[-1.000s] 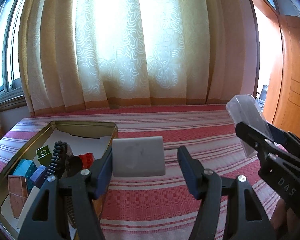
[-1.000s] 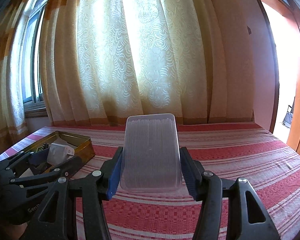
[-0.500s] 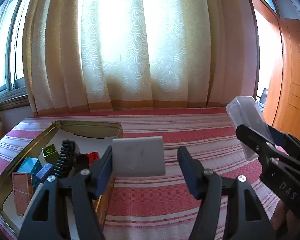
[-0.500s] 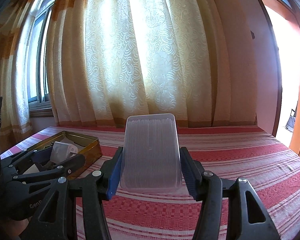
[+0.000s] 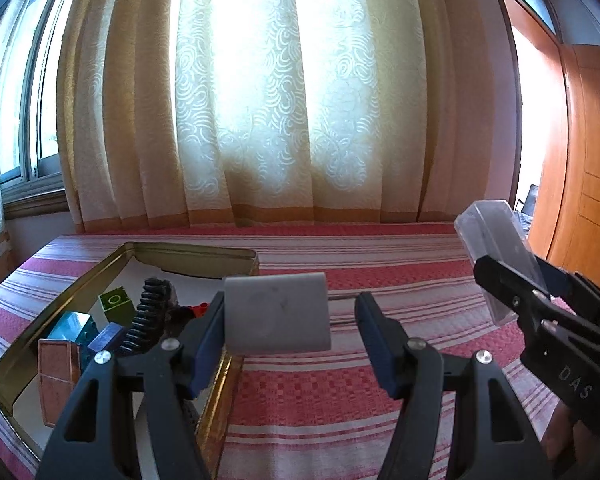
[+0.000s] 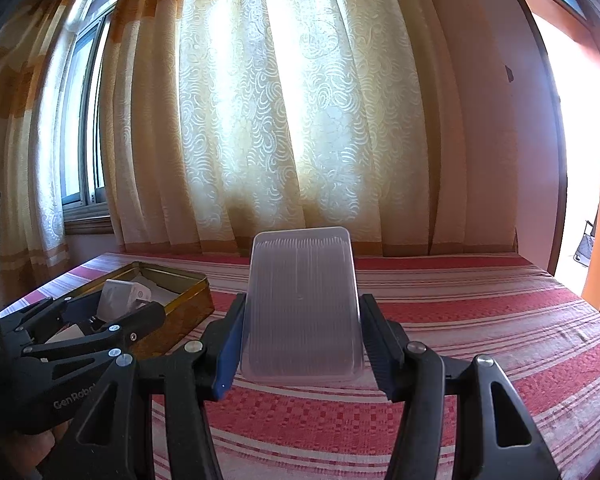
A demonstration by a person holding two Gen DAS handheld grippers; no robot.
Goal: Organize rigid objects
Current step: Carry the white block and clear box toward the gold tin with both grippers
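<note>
My left gripper (image 5: 290, 312) is shut on a white plug block (image 5: 276, 316). The block's body lies against the left finger, and two thin pins reach to the right finger. It hangs just over the right rim of a gold tin (image 5: 196, 250). The right wrist view shows the same left gripper (image 6: 100, 316), white plug block (image 6: 116, 300) and gold tin (image 6: 172, 276). My right gripper (image 6: 302, 312) is shut on a clear ribbed plastic box (image 6: 300, 304), held upright above the bedspread. In the left wrist view this right gripper (image 5: 516, 292) and its clear plastic box (image 5: 496, 236) are at the right.
The tin holds a green block (image 5: 116, 304), blue blocks (image 5: 76, 328), a black toothed part (image 5: 148, 312), a red brick (image 5: 198, 310) and an orange-brown box (image 5: 56, 376). A red striped bedspread (image 5: 380, 272) runs to the curtains (image 5: 260, 120). A wooden wardrobe (image 5: 580, 200) stands at the right.
</note>
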